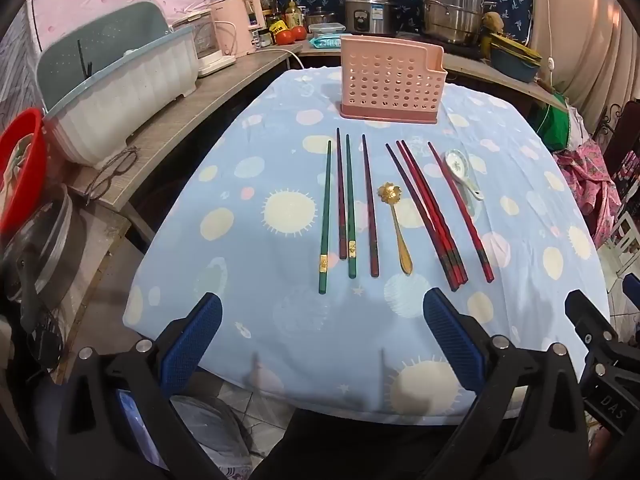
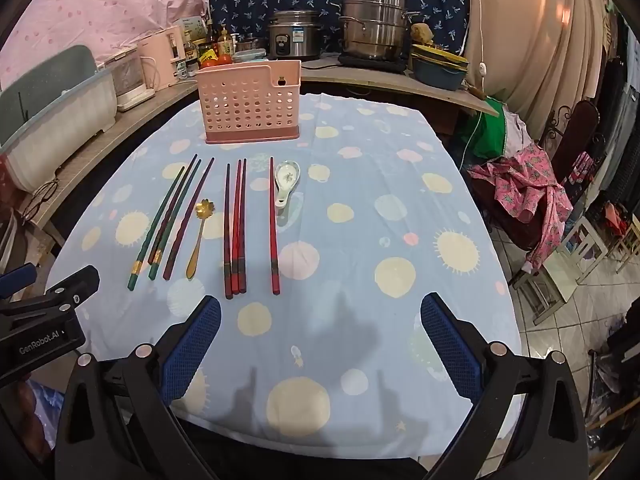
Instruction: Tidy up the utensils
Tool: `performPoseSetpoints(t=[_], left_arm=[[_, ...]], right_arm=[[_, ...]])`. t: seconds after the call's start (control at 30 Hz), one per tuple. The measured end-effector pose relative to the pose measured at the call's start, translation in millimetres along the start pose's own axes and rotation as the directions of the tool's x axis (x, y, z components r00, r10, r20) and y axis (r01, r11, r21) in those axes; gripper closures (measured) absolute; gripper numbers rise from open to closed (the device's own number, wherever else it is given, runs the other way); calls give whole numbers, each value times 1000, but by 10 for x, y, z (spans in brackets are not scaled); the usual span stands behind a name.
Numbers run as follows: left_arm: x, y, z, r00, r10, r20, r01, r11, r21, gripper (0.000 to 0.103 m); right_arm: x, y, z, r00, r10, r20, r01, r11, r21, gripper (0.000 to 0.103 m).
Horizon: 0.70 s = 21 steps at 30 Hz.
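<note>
Between my two pairs of blue textured fingers (image 1: pixel 452 336) nothing is being held: my left gripper (image 1: pixel 322 340) and my right gripper (image 2: pixel 320 340) are both hovering spread wide over the near edge of the blue dotted tablecloth (image 2: pixel 360 264), side by side and pointing forward, level with each other (neither is touching anything). Just ahead, every utensil is lying loose on the cloth: the green chopsticks (image 1: pixel 325 216), the dark red chopsticks (image 1: pixel 434 216), the gold flower-shaped metal spoon (image 1: pixel 396 224) between them, and the white ceramic soup spoon (image 1: pixel 462 172) on the right. Beyond them the pink perforated plastic utensil holder (image 1: pixel 390 80) is standing upright, seemingly holding nothing. I am judging the sorting as not yet begun, with everything left to load.
</note>
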State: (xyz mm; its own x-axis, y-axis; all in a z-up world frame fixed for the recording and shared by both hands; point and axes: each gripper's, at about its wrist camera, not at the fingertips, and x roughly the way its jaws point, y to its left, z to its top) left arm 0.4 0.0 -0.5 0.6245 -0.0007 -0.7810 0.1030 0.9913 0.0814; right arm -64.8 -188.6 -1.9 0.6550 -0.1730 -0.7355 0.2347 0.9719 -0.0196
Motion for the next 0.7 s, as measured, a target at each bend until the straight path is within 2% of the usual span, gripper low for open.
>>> performPoseSetpoints(t=[0.3,0.7], left_arm=[[78,33,21,1000,-8,-8,7,1000,-12,7],[-53,62,22,1000,0,10,1,1000,-23,7]], right_arm=[[-22,14,10,1000,-2,4,2,1000,-1,7],[-47,58,47,1000,1,8,-1,1000,-7,7]])
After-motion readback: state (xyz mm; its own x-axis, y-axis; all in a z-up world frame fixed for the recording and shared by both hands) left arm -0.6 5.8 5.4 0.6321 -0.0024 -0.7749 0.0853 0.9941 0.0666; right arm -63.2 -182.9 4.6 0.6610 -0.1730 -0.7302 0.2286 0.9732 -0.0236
